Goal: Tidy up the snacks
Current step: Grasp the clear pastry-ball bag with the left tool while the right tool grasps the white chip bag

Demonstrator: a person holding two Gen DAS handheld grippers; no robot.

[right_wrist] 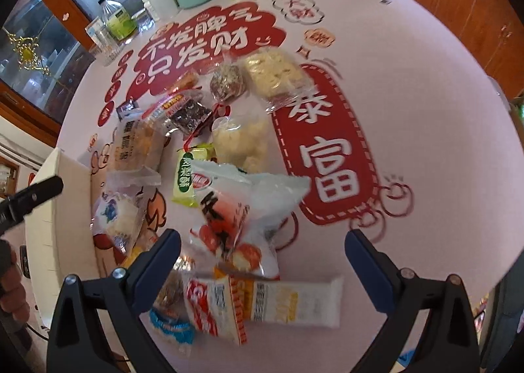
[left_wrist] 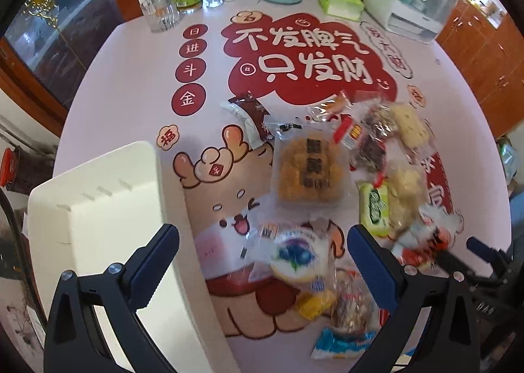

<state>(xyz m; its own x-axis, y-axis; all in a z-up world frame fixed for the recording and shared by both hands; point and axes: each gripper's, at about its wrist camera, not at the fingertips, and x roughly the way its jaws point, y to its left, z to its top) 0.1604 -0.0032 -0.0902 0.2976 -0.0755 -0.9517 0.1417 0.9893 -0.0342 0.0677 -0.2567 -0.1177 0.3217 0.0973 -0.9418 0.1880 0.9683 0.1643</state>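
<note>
Both grippers hang over the snack pile, the left gripper (left_wrist: 263, 261) spread wide above the blueberry-print packet (left_wrist: 294, 256) and the right gripper (right_wrist: 262, 261) just as wide over the red-and-white bag (right_wrist: 235, 225), nothing pinched yet. Picking looks to be the step: next, lower, close, carry to the white bin (left_wrist: 98, 209) beside the pile. Round table (right_wrist: 409, 111) with red festive print, bottles and wooden cabinets behind

Wrapped snacks (left_wrist: 309, 170) heaped loosely beside white box (left_wrist: 95, 219).
</note>
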